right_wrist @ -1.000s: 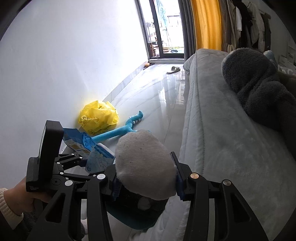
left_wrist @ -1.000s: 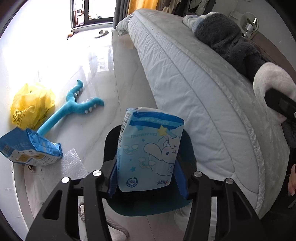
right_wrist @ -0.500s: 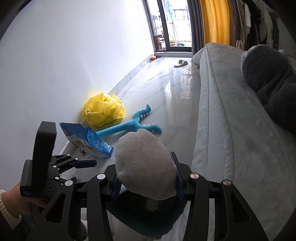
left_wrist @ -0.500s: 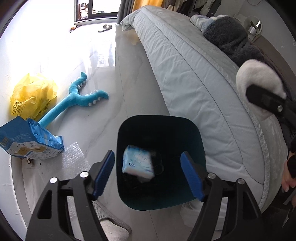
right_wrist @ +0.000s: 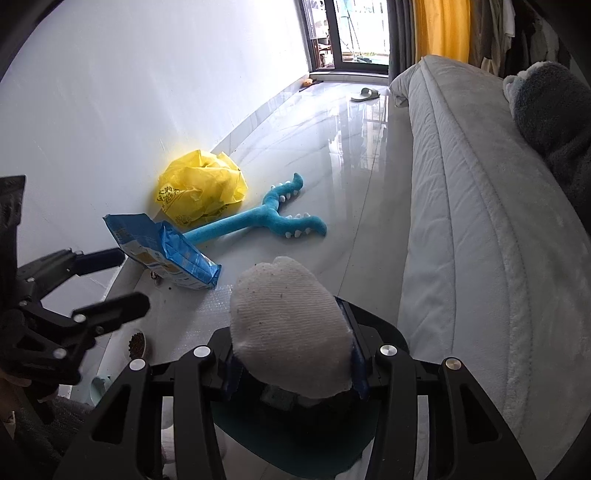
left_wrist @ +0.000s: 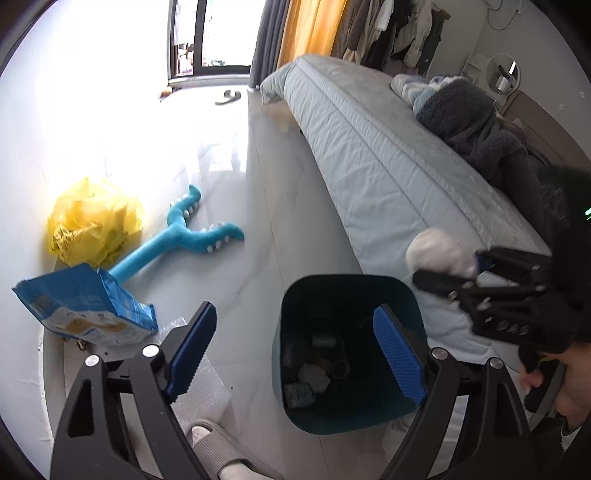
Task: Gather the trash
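Left wrist view: the left gripper (left_wrist: 293, 347) has just been opening; its fingers stand wide and empty above the bin (left_wrist: 347, 354), which holds dropped trash. Right wrist view: the right gripper (right_wrist: 291, 363) clamps a white sock (right_wrist: 290, 332) over the bin's 12 o'clock rim, positioned for release.

A home bedroom: quilted bed (left_wrist: 373, 155), hanging clothes (left_wrist: 391, 29), curtains (left_wrist: 310, 29), tiled floor (left_wrist: 266, 206).

Both wrist views look steeply down, close over the bin (left_wrist: 347, 354), sharing floor and seemingly the bed (right_wrist: 480, 221)
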Available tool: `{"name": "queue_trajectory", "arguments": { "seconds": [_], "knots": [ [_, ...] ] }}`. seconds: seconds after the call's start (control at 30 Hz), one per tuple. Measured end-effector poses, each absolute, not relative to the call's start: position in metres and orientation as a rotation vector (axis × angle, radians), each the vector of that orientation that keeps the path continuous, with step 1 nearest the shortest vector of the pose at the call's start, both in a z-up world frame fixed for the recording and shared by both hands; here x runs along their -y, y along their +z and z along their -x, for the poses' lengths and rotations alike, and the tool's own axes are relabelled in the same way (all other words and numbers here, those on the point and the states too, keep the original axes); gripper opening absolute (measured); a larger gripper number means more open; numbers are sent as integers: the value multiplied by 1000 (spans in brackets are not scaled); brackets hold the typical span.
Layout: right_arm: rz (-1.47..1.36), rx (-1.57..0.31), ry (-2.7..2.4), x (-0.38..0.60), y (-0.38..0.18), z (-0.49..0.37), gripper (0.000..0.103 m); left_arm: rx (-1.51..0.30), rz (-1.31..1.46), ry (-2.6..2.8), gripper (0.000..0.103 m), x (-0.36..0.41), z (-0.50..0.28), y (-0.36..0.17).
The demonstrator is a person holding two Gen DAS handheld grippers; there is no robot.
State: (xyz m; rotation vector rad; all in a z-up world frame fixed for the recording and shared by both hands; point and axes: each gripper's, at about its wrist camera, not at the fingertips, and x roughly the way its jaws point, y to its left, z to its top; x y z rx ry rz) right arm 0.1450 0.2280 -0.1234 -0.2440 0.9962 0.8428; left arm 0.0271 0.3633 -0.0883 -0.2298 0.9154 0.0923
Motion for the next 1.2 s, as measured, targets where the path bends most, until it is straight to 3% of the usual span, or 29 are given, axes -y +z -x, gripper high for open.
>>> {"name": "queue_trajectory", "arguments": {
  "seconds": [0.63, 0.7, 0.83, 1.2],
  "knots": [
    [322, -1124, 833, -245, -173, -139, 49, -628, 154, 104, 97, -356, -13, -15],
    [328, -1124, 831, -243, -172, -138, 52, -619, 151, 100, 97, -353, -13, -11],
    [329, -1129, 838, -237, -167, -136, 66, -588, 138, 97, 97, -349, -13, -2],
    [280, -1039, 841, -191, -120, -129, 74, -521, 99, 86, 99, -311, -20, 12]
  ]
}}
